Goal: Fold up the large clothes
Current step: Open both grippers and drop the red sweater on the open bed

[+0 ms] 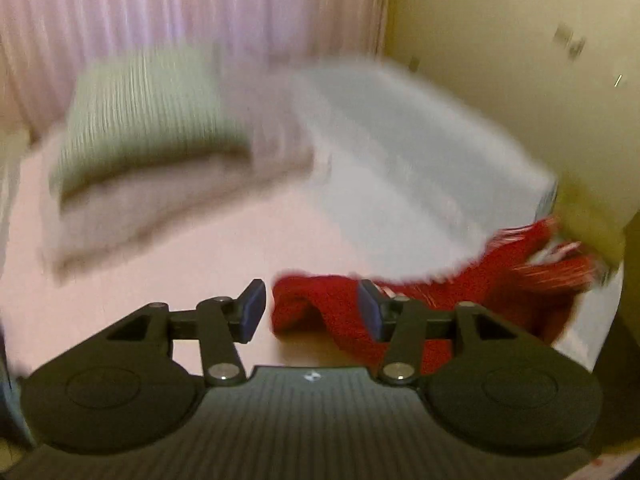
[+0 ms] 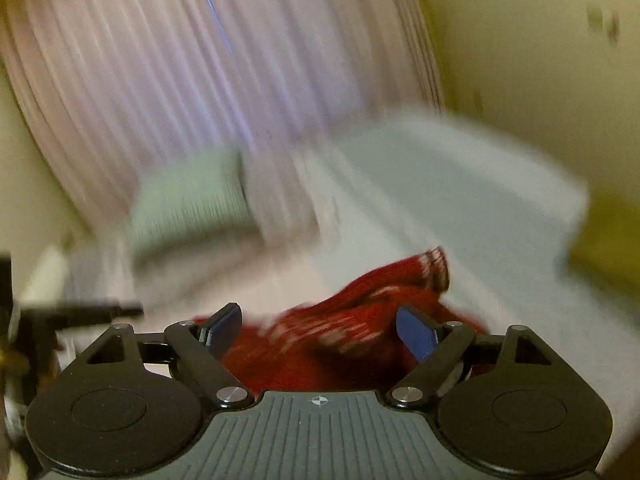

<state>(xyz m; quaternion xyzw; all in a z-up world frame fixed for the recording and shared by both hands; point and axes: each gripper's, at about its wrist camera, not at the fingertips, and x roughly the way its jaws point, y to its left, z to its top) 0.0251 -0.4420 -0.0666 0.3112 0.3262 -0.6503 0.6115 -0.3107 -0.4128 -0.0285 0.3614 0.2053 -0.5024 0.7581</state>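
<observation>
A red knitted garment [image 1: 460,296] with a white pattern lies bunched on the bed [image 1: 200,248], at the lower right of the left wrist view. My left gripper [image 1: 312,308] is open above the bed, and a red fold shows between its blue pads. In the right wrist view the same red garment [image 2: 340,336] lies crumpled under and ahead of my right gripper [image 2: 320,332], which is open with the cloth in the gap between its fingers. Both views are motion-blurred.
A green striped pillow [image 1: 148,120] rests on a pale pillow at the head of the bed. A white folded blanket [image 1: 420,160] covers the right side. Pink curtains [image 2: 180,80] hang behind, and a yellow wall [image 1: 520,60] stands to the right. The other gripper [image 2: 60,316] shows at the left edge.
</observation>
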